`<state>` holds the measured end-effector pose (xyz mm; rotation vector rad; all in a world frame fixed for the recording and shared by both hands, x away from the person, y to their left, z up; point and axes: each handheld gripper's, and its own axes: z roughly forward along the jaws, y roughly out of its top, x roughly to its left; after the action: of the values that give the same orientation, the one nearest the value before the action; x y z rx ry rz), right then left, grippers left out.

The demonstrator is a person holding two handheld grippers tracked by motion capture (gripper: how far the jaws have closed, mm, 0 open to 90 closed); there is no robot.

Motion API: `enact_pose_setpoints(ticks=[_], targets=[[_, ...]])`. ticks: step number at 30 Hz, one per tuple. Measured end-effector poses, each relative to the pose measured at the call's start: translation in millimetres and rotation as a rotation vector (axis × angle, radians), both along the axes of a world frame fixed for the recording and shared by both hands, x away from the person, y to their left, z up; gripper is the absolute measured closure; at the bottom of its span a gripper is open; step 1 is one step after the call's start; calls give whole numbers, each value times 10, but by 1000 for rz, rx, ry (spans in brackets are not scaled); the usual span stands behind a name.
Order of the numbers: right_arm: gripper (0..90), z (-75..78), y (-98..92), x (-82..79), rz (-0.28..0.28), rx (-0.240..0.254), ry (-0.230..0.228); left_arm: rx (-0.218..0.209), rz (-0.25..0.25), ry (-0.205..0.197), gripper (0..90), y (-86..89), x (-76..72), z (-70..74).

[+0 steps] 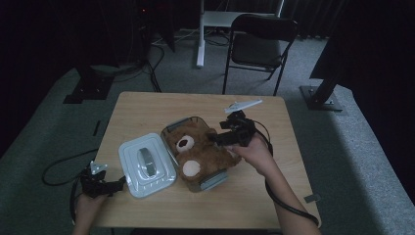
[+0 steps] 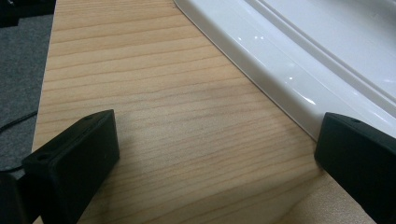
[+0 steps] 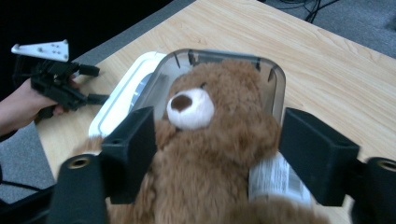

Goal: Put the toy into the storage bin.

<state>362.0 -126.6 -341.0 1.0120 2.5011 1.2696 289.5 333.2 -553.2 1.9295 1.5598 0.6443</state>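
As the teddy bear lies on its back in the clear container, with legs spilling over the container's near rim, the step in hand looks like fitting or taking the bear w/ the right gripper. This gripper hovers just over the bear's right side; in the right gripper view its jaws stand wide, one on each side of the bear's body, and I see no pad pressing the fur, so it holds nothing yet.

To do this well, I think: bring the jaws lower around the torso, not the head, close on the thick middle, and keep clear of the container wall, bc a pad catching the rim would drag the whole box.

The white lid lies flat, touching the container's left side. The left gripper rests at the lid's near-left corner, jaws wide apart, nothing between them except table; the lid edge is just beside one jaw.

Hard to tell: the bear's lower legs are cut off in the right gripper view, the white tag text is unreadable, and the container's bottom is hidden under the bear.
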Motion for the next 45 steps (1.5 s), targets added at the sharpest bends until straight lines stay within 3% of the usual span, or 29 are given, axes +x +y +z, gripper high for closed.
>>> enact_pose_setpoints(ticks=[3,9,11,13,15,16,20,24,29,32,36,40,43,45], targets=[[275,-38,-123,-77,-11,11,6,0,2,0,6,-1,-1,0],[278,-42,-287,-268,-7,26,-29,5,13,23,6,10,1,20],[325,-52,-394,-352,-14,33,-40,-41,61,31,6,63,-29,91],[374,-92,-502,-395,-13,20,-51,-44,75,4,6,77,-75,178],[411,-141,-590,-406,-19,14,-58,-56,70,-12,6,74,-101,236],[411,-174,-627,-401,-27,12,-54,-74,48,-36,7,26,-150,368],[488,-314,-691,-341,-16,-3,-7,-139,-38,-72,6,-152,-218,592],[525,-387,-633,-288,-11,7,4,-113,-112,-85,6,-429,-244,845],[577,-428,-462,-243,8,-20,-8,-156,-223,-89,7,-756,-256,1104],[614,-476,-344,-181,16,-46,0,-151,-270,-101,6,-928,-254,1196],[652,-569,-197,-41,33,-58,41,-133,-298,-111,6,-1066,-239,1214],[689,-645,-46,70,33,-120,54,-113,-306,-108,6,-1104,-256,1163],[698,-749,99,104,72,-163,81,-114,-304,-107,7,-1076,-268,1127],[697,-809,181,113,75,-205,72,-113,-297,-105,7,-1044,-279,1105]])
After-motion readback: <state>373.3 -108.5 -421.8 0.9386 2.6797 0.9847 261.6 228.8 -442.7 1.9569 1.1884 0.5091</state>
